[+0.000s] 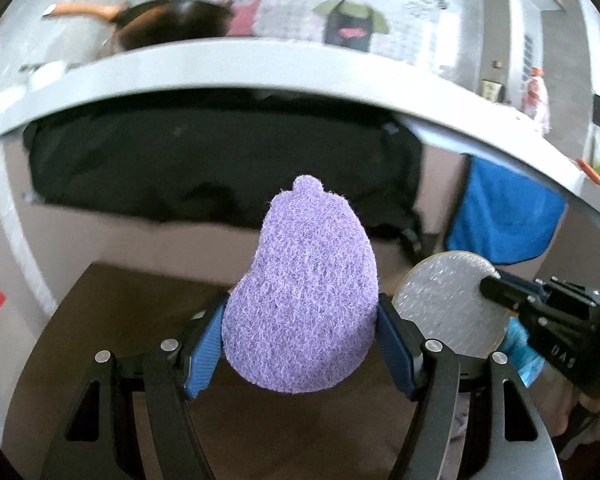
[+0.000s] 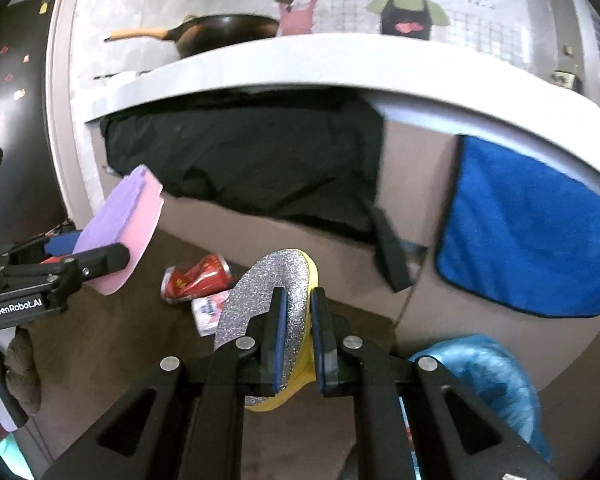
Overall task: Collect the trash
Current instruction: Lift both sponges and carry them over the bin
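Note:
My left gripper is shut on a purple pear-shaped scouring sponge with a pink back, held upright above the brown floor; it also shows at the left of the right wrist view. My right gripper is shut on a round silver-and-yellow scouring pad, which also shows at the right of the left wrist view. A crushed red can and a small red-and-white packet lie on the floor ahead of the right gripper.
A white counter edge runs overhead, with a dark pan on top. A black bag hangs under it, and a blue towel hangs at the right. A bin with a blue liner stands at the lower right.

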Action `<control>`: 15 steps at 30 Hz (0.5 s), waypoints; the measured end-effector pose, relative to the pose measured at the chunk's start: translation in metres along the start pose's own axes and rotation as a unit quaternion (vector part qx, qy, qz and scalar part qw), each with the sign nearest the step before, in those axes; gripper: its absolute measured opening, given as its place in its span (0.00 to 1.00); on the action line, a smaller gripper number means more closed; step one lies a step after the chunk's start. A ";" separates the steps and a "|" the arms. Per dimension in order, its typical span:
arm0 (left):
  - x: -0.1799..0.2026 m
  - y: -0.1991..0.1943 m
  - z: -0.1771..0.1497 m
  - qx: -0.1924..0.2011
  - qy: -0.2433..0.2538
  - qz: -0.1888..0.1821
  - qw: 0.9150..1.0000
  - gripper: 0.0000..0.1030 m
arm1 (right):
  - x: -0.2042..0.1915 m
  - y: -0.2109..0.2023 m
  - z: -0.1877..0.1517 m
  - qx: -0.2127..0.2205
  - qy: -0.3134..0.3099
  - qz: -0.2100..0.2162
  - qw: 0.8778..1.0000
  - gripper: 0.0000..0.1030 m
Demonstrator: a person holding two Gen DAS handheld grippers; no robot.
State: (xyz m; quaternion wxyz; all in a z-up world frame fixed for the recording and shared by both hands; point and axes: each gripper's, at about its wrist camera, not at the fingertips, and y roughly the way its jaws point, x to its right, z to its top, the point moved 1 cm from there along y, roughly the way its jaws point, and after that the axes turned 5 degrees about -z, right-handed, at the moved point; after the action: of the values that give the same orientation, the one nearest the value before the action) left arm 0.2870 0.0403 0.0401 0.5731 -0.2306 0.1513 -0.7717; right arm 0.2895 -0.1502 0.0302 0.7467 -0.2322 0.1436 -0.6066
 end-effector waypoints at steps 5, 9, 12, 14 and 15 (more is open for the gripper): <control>0.055 0.011 0.013 0.014 0.035 -0.033 0.999 0.68 | 0.040 -0.019 -0.001 0.015 0.017 -0.032 0.999 0.10; 0.105 0.024 0.015 0.009 0.060 -0.066 0.996 0.68 | 0.084 -0.036 -0.008 0.023 0.036 -0.070 0.997 0.10; 0.139 0.035 0.013 0.004 0.076 -0.088 0.993 0.68 | 0.114 -0.046 -0.015 0.024 0.050 -0.094 0.994 0.10; 0.159 0.042 0.011 -0.002 0.084 -0.101 0.991 0.68 | 0.136 -0.054 -0.023 0.024 0.060 -0.110 0.992 0.10; 0.168 0.046 0.009 -0.006 0.089 -0.106 0.990 0.68 | 0.143 -0.055 -0.026 0.023 0.063 -0.115 0.991 0.10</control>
State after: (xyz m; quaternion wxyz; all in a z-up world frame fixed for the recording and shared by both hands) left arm 0.2897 -0.1340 0.0553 0.4708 -0.1792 0.1804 -0.8448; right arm 0.2624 -0.3025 0.0461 0.6662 -0.1911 0.1489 -0.7054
